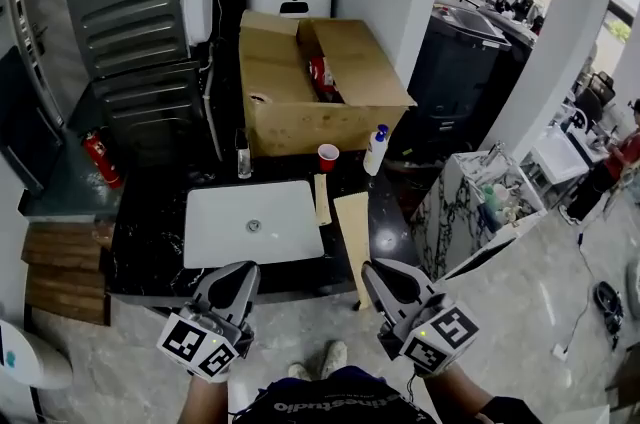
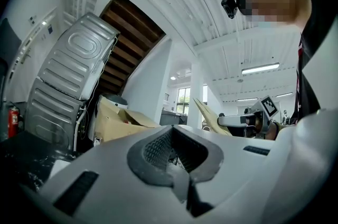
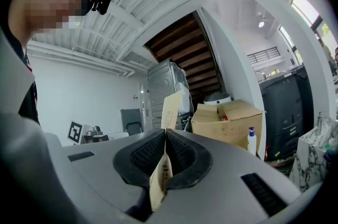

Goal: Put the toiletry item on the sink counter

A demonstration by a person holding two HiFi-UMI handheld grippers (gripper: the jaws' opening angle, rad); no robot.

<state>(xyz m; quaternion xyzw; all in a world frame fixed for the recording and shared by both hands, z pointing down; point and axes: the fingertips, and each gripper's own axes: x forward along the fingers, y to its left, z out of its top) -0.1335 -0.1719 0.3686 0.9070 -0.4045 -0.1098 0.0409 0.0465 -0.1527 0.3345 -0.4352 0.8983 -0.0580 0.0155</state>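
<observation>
A long flat tan packet (image 1: 353, 230) sticks out forward from my right gripper (image 1: 378, 276), which is shut on its near end; its far end reaches over the black sink counter (image 1: 150, 232). In the right gripper view the packet (image 3: 170, 109) stands clamped between the jaws of the right gripper (image 3: 165, 136). My left gripper (image 1: 238, 276) hangs in front of the counter edge, below the white sink (image 1: 215, 242). In its own view the left gripper (image 2: 171, 136) has its jaws together with nothing between them.
On the counter stand a second small tan packet (image 1: 322, 200), a red cup (image 1: 328, 157), a white bottle with a blue pump (image 1: 376, 150), a faucet (image 1: 243, 157) and a large open cardboard box (image 1: 300, 112). A red fire extinguisher (image 1: 100, 159) lies left. A marble stand (image 1: 470, 202) sits right.
</observation>
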